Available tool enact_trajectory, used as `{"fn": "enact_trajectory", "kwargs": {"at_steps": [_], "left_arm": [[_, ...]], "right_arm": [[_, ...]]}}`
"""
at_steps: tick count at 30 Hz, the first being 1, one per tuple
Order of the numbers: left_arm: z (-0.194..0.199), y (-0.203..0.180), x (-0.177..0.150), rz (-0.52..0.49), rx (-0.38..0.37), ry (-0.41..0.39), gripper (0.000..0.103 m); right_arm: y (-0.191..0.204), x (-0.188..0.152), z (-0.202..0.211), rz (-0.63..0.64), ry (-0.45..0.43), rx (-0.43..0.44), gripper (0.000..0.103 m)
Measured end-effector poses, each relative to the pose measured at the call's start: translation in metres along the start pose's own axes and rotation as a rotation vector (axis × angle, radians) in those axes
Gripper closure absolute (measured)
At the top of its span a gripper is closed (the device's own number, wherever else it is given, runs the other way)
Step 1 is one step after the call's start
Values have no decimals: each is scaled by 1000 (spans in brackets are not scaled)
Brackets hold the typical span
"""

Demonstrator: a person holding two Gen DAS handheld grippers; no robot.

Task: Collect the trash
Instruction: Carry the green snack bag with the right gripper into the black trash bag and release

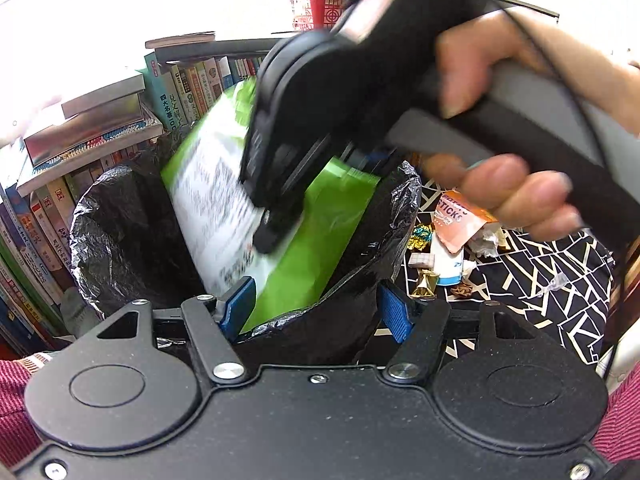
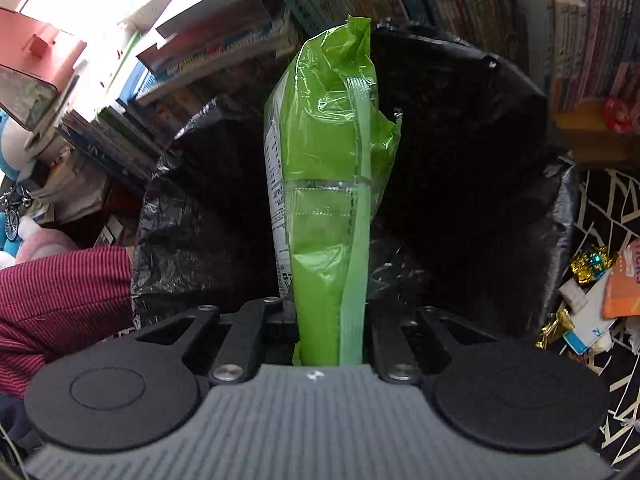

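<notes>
In hand: my right gripper (image 2: 332,332) pinches a green snack bag (image 2: 328,184) over the black-lined trash bin (image 2: 460,184).
Left gripper (image 1: 318,308): partly spread around the bin's near rim.
Done: nothing visible inside the bin; the bag is not yet dropped.
Left: orange snack wrapper (image 1: 460,220), gold candy foils (image 1: 425,284) and paper scraps on the patterned counter (image 1: 540,272), right of the bin.

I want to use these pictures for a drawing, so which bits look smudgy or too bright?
Left wrist view: the right gripper and the green bag it holds are smeared by motion, the top by the window is washed out white, and the books bend from the fisheye. Right wrist view: the green bag is sharp, the bin liner is almost pure black inside, and the upper left corner glares.
</notes>
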State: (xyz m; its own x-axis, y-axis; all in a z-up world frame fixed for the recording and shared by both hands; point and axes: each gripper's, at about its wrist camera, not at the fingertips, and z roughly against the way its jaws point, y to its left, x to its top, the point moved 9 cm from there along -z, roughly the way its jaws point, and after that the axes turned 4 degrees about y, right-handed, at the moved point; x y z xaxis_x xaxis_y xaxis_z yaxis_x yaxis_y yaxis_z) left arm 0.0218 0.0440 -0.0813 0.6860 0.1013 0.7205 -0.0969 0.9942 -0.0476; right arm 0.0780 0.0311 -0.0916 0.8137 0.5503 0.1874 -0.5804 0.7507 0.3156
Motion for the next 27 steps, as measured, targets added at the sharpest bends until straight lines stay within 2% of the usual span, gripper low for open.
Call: {"fn": "enact_trajectory", "kwargs": {"at_steps": [4, 12, 16, 18, 20, 27], "left_arm": [[1, 1, 0, 2, -3, 0, 39], [2, 3, 1, 5, -5, 0, 39], [2, 1, 0, -2, -13, -1, 41], [2, 1, 0, -6, -13, -1, 41], [2, 2, -1, -6, -12, -2, 41], [1, 0, 0, -11, -6, -1, 39]], "right_arm": [[4, -1, -26, 4, 107, -36, 84], [-8, -1, -66, -60, 247, -115, 81], [-13, -5, -82, -99, 298, -130, 75], [-12, -3, -84, -104, 290, -130, 54], [-10, -1, -85, -116, 274, -109, 45], [-6, 1, -51, -115, 152, -51, 32]]}}
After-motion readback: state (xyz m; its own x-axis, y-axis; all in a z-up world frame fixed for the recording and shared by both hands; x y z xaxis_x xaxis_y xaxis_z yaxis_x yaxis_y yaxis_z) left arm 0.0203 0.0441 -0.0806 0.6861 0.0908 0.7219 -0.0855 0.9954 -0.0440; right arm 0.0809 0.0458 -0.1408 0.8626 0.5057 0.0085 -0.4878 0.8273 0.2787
